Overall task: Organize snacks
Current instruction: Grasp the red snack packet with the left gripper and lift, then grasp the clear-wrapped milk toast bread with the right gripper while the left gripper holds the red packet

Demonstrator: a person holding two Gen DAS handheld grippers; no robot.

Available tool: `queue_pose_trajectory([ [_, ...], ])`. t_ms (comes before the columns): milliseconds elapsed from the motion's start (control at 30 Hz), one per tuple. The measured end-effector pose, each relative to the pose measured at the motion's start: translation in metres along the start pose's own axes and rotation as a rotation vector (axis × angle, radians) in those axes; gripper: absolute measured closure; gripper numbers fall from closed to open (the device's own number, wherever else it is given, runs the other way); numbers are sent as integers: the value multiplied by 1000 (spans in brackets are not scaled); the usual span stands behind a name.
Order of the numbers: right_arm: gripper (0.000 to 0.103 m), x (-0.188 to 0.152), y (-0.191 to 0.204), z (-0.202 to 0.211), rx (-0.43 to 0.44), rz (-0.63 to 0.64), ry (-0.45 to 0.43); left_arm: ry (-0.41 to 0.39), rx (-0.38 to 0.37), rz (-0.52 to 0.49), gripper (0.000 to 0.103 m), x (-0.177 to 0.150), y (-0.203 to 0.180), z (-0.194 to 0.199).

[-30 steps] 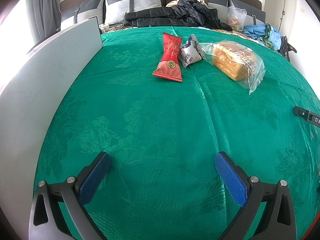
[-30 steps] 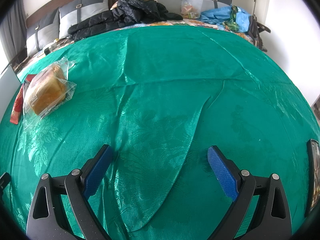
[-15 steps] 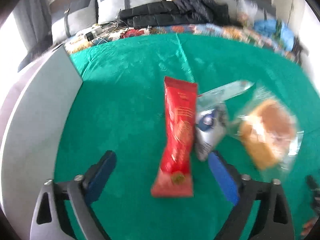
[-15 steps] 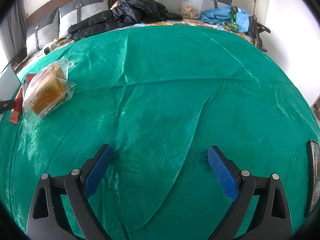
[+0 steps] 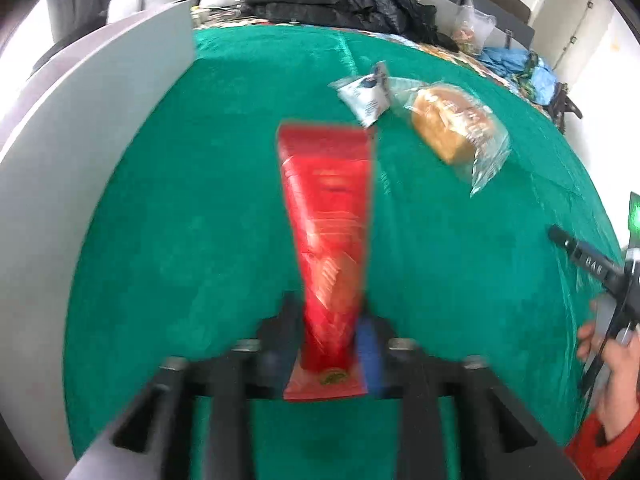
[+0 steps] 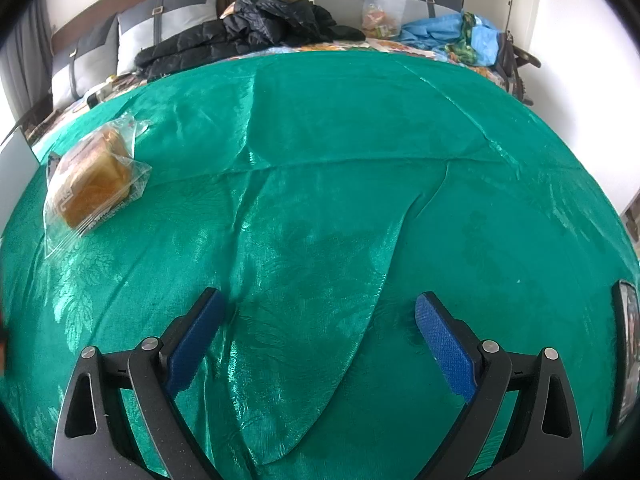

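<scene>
Left wrist view: the left gripper [image 5: 326, 344] is closing its jaws on one red snack packet [image 5: 326, 216], long and tapered, with a round gold emblem near its lower seal; its print is blurring out of legibility. On the green cloth [image 5: 200, 200] are lying one white sachet [image 5: 366, 94] and one bagged bread loaf [image 5: 454, 122]. The right gripper [image 6: 316, 332] is standing wide apart, holding nothing.
</scene>
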State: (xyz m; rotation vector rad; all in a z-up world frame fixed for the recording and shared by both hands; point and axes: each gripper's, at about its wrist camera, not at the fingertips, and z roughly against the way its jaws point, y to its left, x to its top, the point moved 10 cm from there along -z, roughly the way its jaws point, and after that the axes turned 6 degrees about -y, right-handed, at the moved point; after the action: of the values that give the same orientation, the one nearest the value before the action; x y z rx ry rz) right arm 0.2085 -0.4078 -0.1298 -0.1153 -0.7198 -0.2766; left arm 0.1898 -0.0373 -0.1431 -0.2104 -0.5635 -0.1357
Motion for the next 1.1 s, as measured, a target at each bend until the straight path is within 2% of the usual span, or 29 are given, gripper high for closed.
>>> queue_pose_trajectory([
  [67, 5, 0, 0, 1, -1, 0, 0, -27, 53, 8, 2, 3, 12, 0],
  [133, 5, 0, 0, 0, 1, -2, 0, -70, 91, -15, 2, 12, 17, -6],
  [233, 5, 0, 1, 1, 6, -7, 0, -58, 158, -62, 0, 13, 27, -26],
  [300, 5, -1, 1, 1, 10, -8, 0, -122, 159, -48, 0, 18, 32, -26],
  [367, 4, -1, 1, 1, 12, -9, 0, -152, 155, -54, 0, 18, 32, -26],
  [533, 5, 0, 0, 0, 11, -9, 0, -151, 153, -52, 0, 16, 37, -26],
  [667, 7, 2, 6, 1, -8, -11, 52, -151, 153, -51, 0, 17, 34, -26],
  [700, 7, 9, 17, 3, 38, -5, 44, -151, 153, -51, 0, 17, 34, -26],
  [767, 8, 37, 60, 13, 209, 44, -1, -151, 153, -51, 0, 17, 34, -26],
  [800, 8, 52, 81, 19, 263, 90, -20, -151, 153, -52, 0, 17, 34, -26],
  [900, 7, 91, 146, 30, 350, 257, -70, -151, 153, -51, 0, 17, 34, -26],
  [1000, 7, 97, 192, 4, 365, 413, 18, -151, 152, -51, 0, 17, 34, -26],
  [1100, 9, 65, 213, -42, 350, 505, 209, -150, 152, -51, 0, 17, 34, -26],
])
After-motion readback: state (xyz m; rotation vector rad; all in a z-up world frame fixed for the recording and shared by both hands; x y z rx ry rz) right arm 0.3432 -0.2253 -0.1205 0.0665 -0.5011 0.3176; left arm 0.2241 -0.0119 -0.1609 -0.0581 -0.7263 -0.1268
